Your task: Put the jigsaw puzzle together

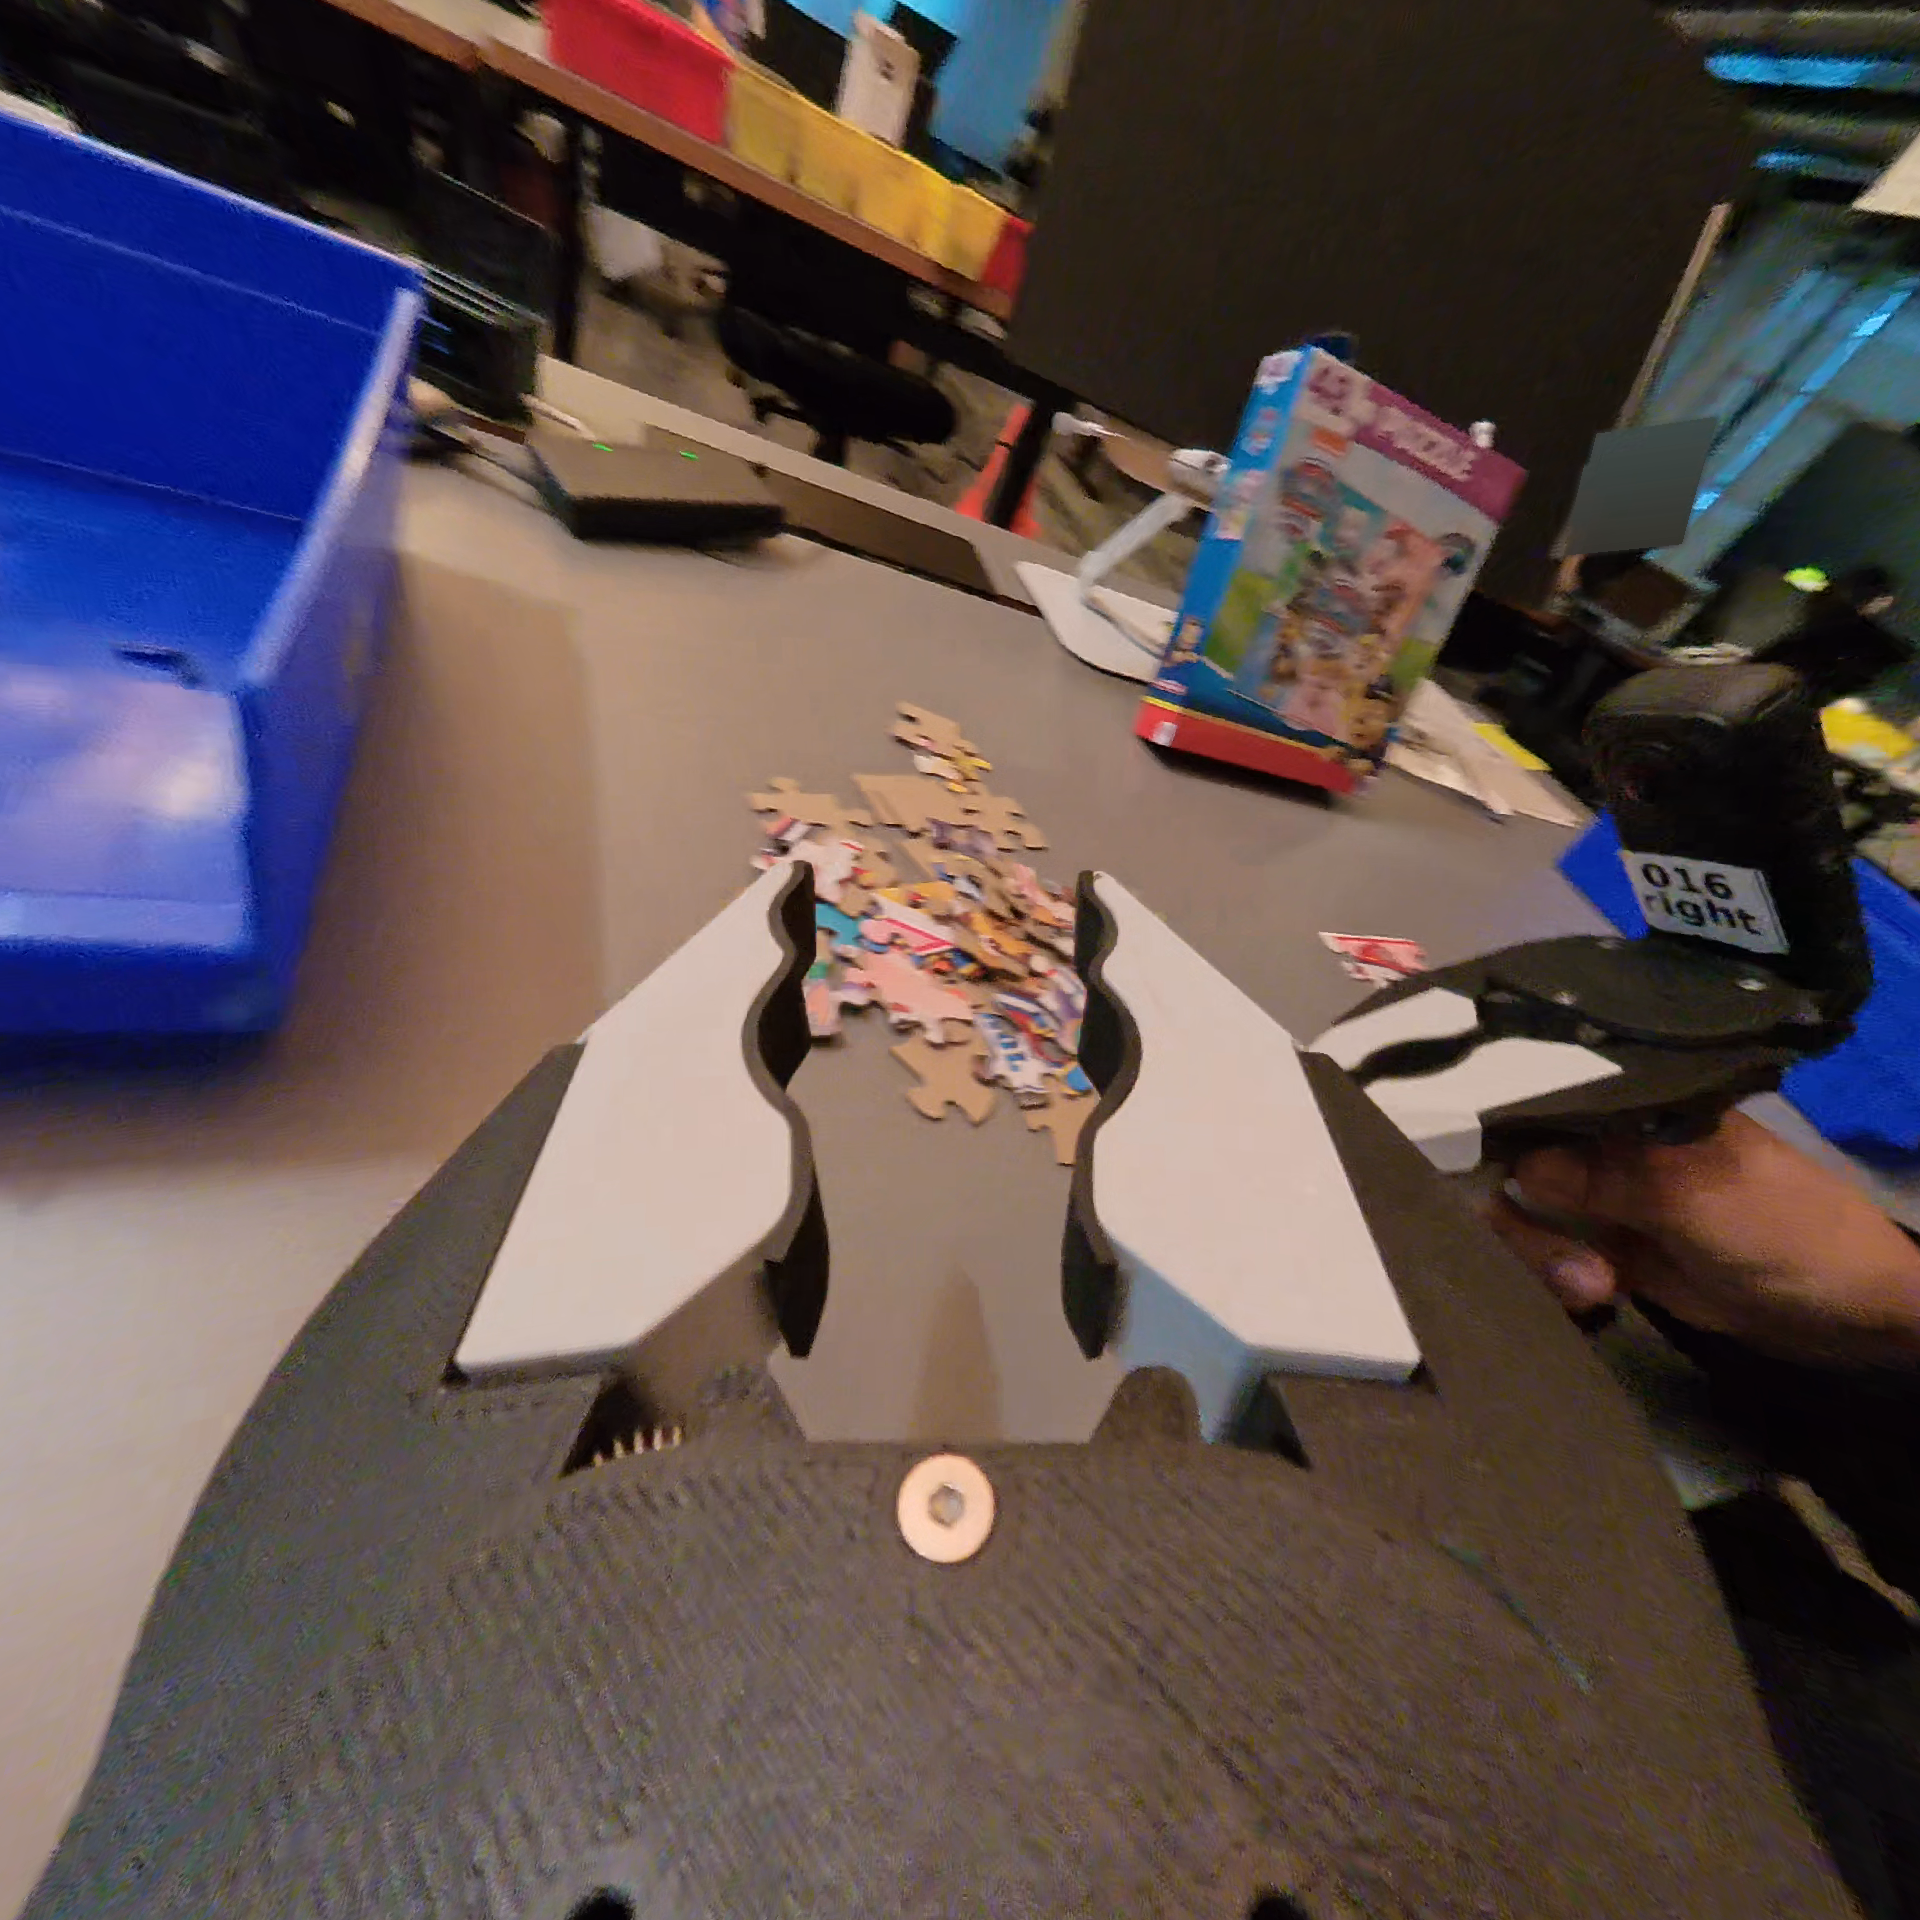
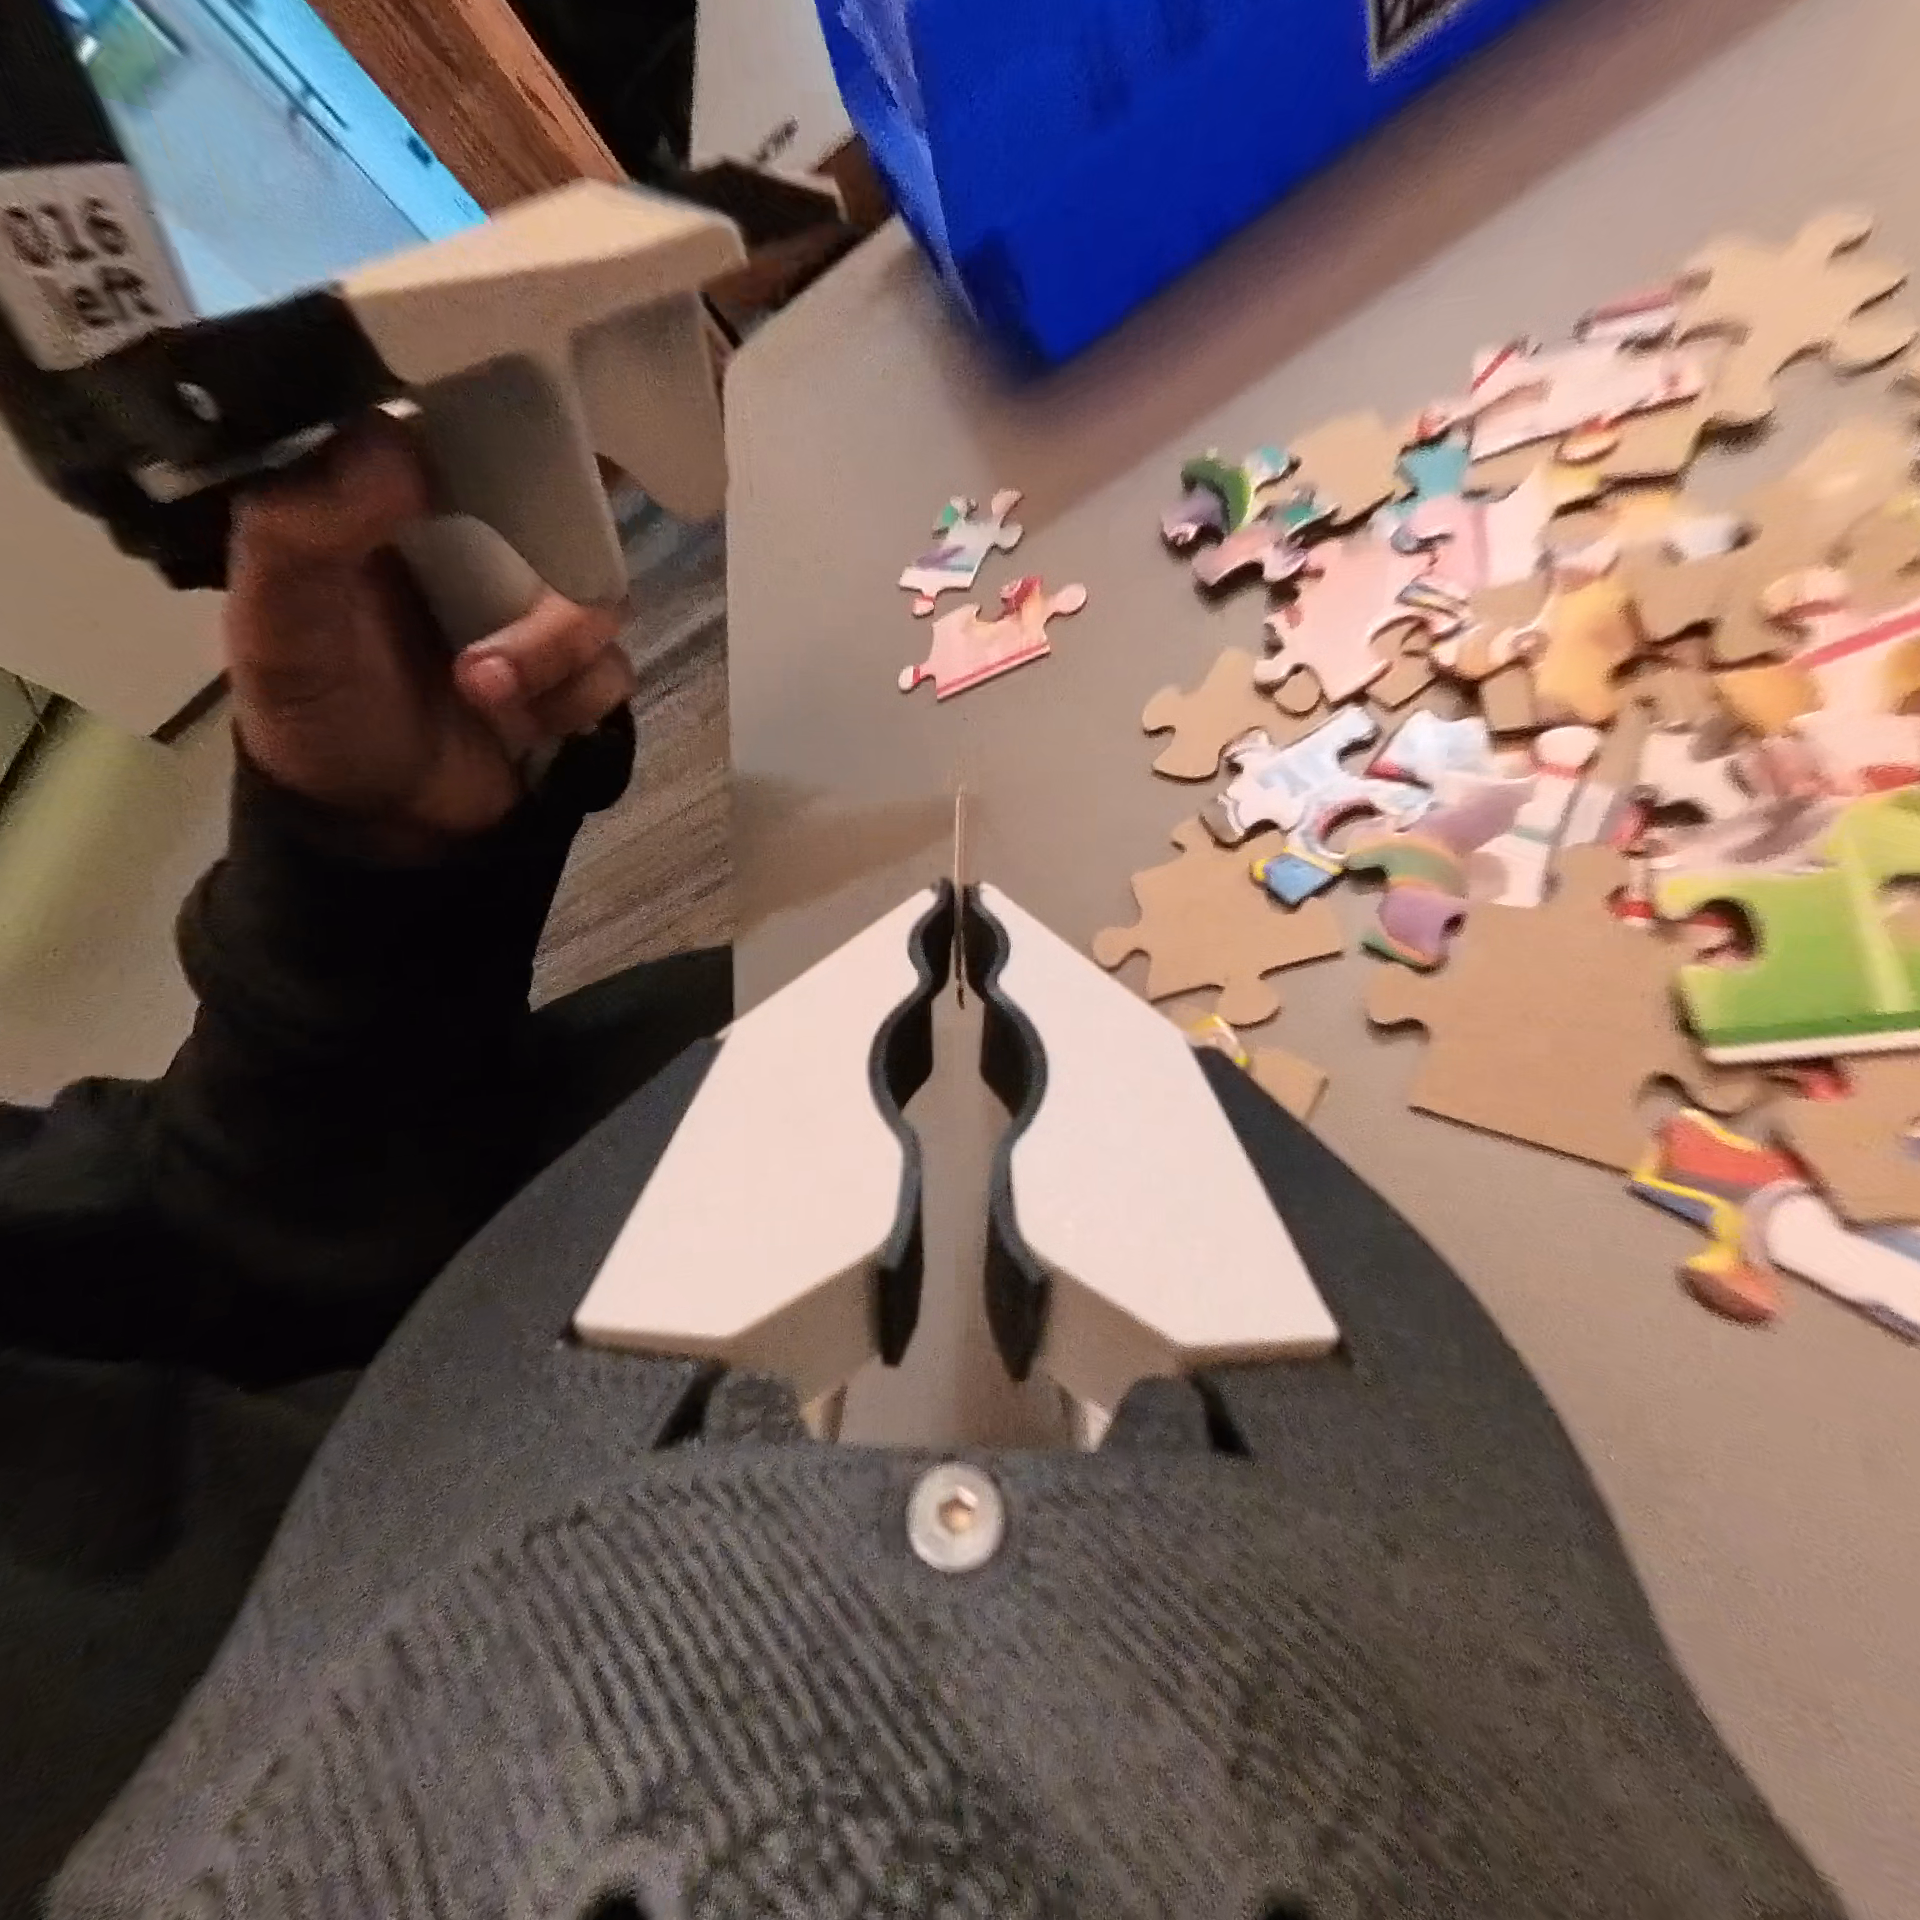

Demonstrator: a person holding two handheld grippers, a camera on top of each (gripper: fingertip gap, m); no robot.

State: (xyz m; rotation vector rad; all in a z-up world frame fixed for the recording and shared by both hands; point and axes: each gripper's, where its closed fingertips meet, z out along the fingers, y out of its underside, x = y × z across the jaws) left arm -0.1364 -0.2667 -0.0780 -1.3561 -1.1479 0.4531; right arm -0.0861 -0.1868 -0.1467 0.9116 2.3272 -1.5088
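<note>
My right tongs (image 2: 958, 894) are shut tight on one thin puzzle piece (image 2: 960, 831). I see it only edge-on, so it looks like a skinny tan line. It stands straight up between the tips and pokes out past them, pointing away from me. I cannot see its picture side.

My left tongs (image 1: 940, 894) are wide apart and hold nothing. They hang above the desk (image 1: 644, 675), just on the near side of the pile of puzzle pieces (image 1: 935, 935). The pile lies straight ahead of them, so my left hand is the closer one to it. From my right tongs the pile lies off to the right.

The pile is a jumble. Some pieces show bright colors: pink, blue, yellow, green. Others are flipped over and show plain brown card. Many lie on top of each other. Two small pieces (image 2: 977, 613) lie alone, apart from the pile, ahead of my right tongs.

A big blue bin (image 1: 208, 582) sits on the desk to the left. A colorful puzzle box (image 1: 1340, 582) stands upright far off to the right.
</note>
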